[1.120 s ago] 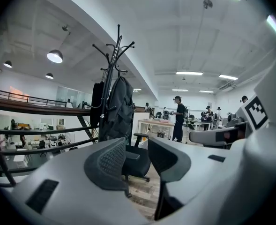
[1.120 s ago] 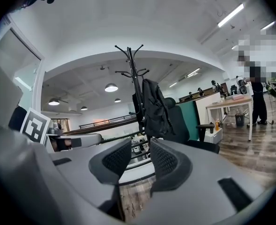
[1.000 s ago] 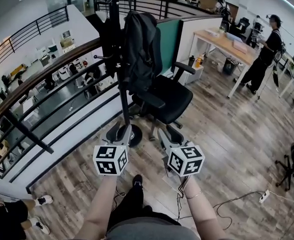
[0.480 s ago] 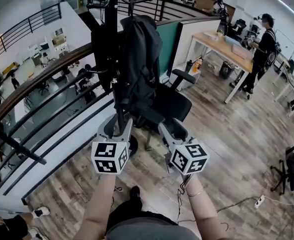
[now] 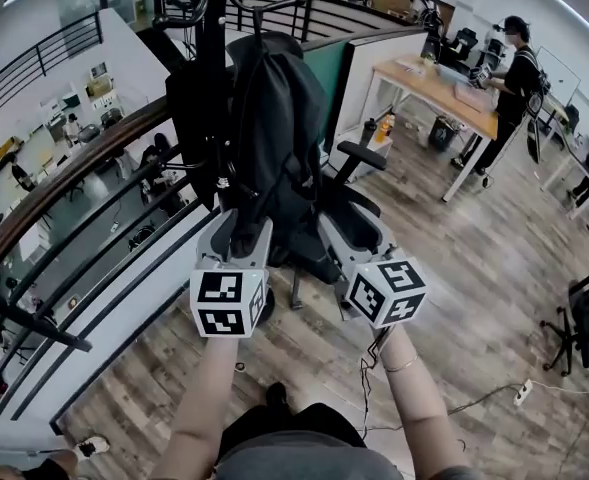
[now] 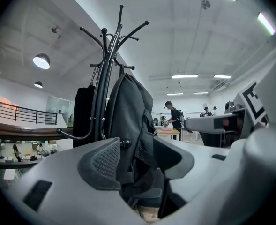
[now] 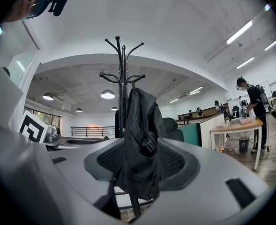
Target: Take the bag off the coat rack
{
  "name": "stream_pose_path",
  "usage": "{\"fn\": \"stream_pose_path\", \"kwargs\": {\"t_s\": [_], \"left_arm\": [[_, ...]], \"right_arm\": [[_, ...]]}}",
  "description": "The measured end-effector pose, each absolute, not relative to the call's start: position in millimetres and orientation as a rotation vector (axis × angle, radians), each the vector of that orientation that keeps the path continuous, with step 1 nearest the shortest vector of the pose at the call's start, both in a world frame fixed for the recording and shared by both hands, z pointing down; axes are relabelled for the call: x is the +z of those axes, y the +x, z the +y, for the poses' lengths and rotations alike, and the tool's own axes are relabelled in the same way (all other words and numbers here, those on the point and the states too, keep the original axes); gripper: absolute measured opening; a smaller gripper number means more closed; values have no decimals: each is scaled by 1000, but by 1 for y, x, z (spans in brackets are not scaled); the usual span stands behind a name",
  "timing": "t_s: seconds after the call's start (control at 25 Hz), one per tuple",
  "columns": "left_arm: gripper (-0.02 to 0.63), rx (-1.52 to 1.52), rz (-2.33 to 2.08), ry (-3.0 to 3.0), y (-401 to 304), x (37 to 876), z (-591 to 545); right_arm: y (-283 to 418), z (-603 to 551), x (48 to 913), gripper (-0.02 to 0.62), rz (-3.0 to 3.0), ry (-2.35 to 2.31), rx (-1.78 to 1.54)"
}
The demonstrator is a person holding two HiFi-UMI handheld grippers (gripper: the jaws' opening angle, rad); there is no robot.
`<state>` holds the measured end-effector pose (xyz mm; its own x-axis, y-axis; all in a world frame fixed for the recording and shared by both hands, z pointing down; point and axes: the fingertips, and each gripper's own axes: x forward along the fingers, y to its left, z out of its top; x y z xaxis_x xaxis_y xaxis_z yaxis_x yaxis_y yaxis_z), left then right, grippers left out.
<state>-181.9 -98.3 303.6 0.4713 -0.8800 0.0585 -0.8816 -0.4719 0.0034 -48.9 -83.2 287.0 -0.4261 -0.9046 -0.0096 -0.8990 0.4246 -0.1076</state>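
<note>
Both tools, left (image 5: 240,230) and right (image 5: 354,234), stood wide, their jaws having just been opening, the black backpack (image 5: 274,118) lined up between them ungripped, still hung on the coat rack (image 5: 212,28); grasping and unhooking remained.

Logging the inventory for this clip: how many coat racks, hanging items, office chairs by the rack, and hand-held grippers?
Coat rack: 1
Backpack: 1
Other black hanging item: 1
Office chair behind the rack: 1
Hand-held grippers: 2, left hand-held gripper and right hand-held gripper
Total: 6
</note>
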Motion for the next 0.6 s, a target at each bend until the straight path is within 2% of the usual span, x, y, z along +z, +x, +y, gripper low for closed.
{"fn": "stream_pose_path", "kwargs": {"t_s": [0.6], "left_arm": [[264, 94, -1693, 2680, -153, 276, -132]], "right_arm": [[-48, -144, 245, 259, 2670, -1513, -11]]}}
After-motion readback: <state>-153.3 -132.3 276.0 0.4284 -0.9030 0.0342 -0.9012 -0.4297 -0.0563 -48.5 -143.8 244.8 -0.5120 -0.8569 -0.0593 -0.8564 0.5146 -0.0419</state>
